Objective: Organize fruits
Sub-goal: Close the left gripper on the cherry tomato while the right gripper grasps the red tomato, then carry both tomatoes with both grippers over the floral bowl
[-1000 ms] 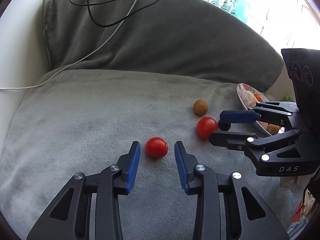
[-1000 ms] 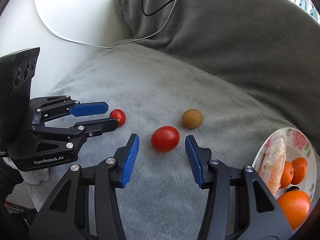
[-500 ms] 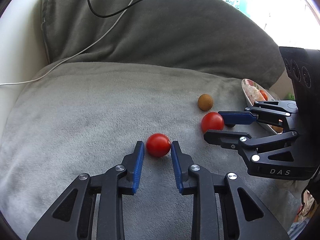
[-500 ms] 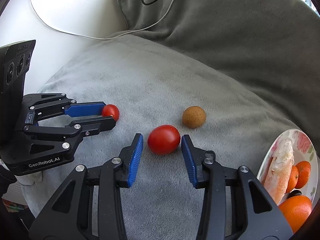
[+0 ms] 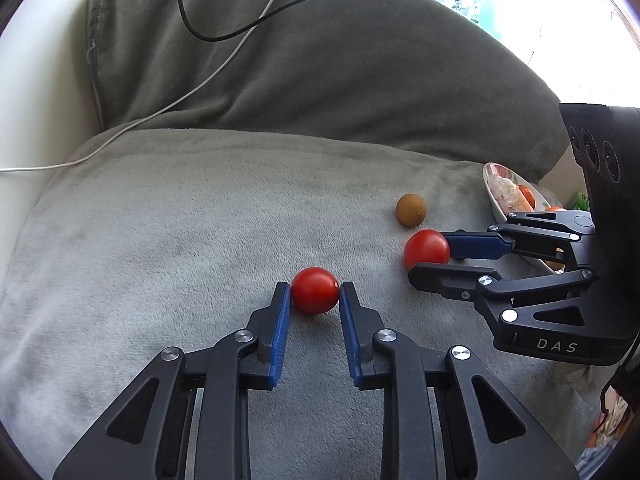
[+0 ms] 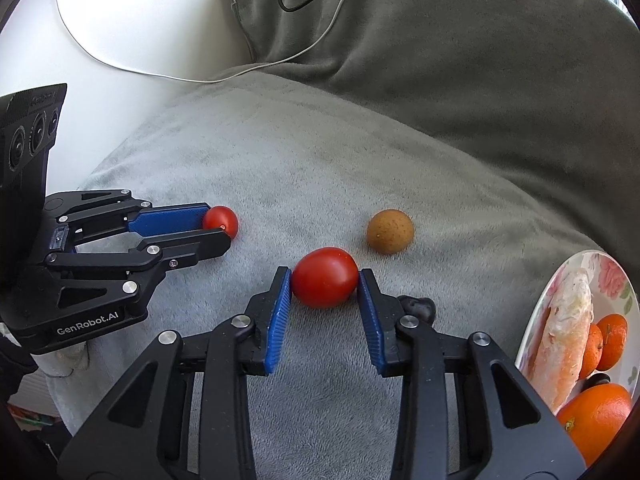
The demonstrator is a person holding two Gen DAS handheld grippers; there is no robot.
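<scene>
The left wrist view looks forward along its own gripper [image 5: 315, 300], low and close over a grey cushion [image 5: 180, 220], toward the sofa back [image 5: 340, 60] with its cables. A small tomato [image 5: 315, 290] sits at the fingertips, and the other gripper [image 5: 430, 256] enters from the right edge.

The right wrist view faces the same way from a spot further right, equally low and near, along its gripper [image 6: 325, 292], which frames a larger tomato [image 6: 325, 277]. Here the left gripper [image 6: 218, 228] comes in from the left edge.

Both views share the cushion [image 6: 280, 160], both tomatoes, the brown fruit [image 5: 411, 210] [image 6: 390, 231] and the plate [image 5: 494, 196] [image 6: 568, 272] (only its edge shows in the left view).
</scene>
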